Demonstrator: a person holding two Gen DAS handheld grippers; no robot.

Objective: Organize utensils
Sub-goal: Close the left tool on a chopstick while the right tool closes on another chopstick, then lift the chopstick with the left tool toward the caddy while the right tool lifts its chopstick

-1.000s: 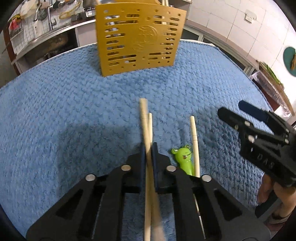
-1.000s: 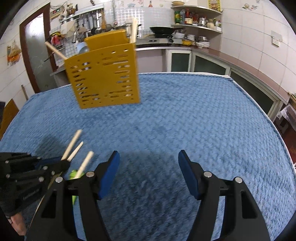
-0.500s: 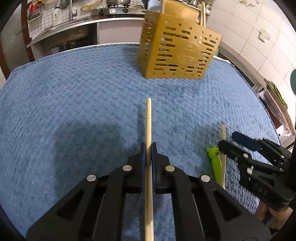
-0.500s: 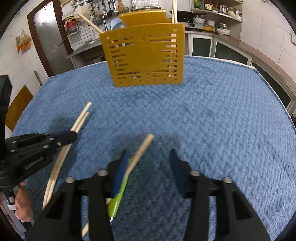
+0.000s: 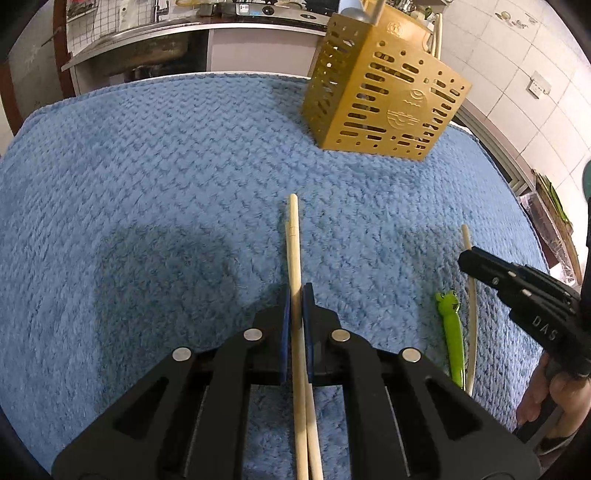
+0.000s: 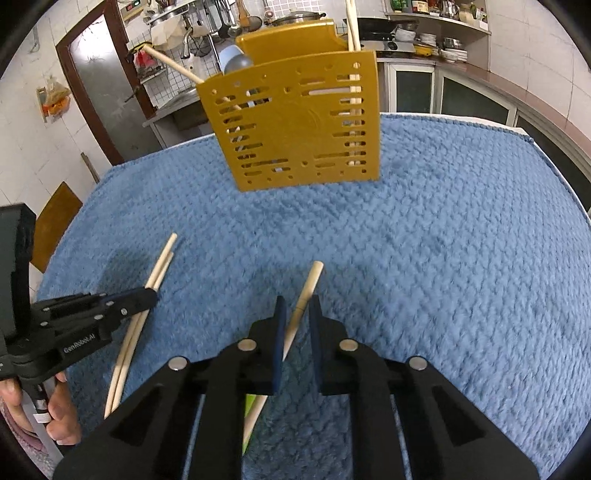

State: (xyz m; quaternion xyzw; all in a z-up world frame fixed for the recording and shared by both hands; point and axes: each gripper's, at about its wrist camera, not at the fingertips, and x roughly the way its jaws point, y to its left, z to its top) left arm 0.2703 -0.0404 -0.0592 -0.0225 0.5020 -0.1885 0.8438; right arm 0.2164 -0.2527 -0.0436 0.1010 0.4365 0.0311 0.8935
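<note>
Gripping a pair of chopsticks [image 5: 294, 258], my left jaws [image 5: 294, 295] are closed tight on them; the sticks run straight forward along the fingers, tips clear of the blue cloth [image 5: 147, 184] that covers the desk. My right jaws [image 6: 296, 314] stand narrowly apart around a single chopstick [image 6: 306, 291]. It crosses the gap at a slant, thick end forward and to the right, thin end running back under the left finger. Whether the pads already pinch it I cannot tell; a gap shows on its right side.

Beside that stick, in the left view, lies a green frog-headed utensil [image 5: 452, 332], parallel to it and close to it, head pointing away. It sits partly under my right jaws, so a careless closing could catch it or nudge it.

Farther off stands the yellow slotted holder [image 6: 299, 122], upright on the cloth, ahead of both jaws: almost dead ahead for the right, ahead and to the right for the left. It already holds chopsticks [image 6: 352, 26] at one corner, a slanted stick [image 6: 173, 66] and a grey-handled item [image 6: 236, 61]. Open cloth lies between jaws and holder, with nothing in the way. As I judge it, each stick must be tipped upright to enter the holder from above; the left pair is the readier.
</note>
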